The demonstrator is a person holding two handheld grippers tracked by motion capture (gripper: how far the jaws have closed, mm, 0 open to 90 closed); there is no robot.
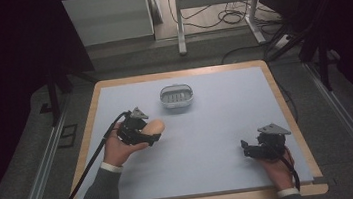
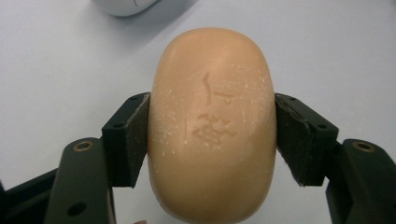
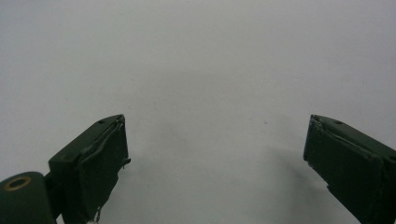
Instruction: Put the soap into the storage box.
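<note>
Looking down from the high view, the left gripper (image 1: 140,130) holds a bar of soap (image 1: 153,127) at the table's left-middle, and the white dish (image 1: 177,97) lies toward one o'clock from it, near; the right gripper (image 1: 258,149) waits well apart at four o'clock. Left gripper view now: jaws pinch the soap (image 2: 212,126) across its short sides, long axis pointing twelve o'clock. Right gripper view: jaws spread wide over bare table (image 3: 201,65).
</note>
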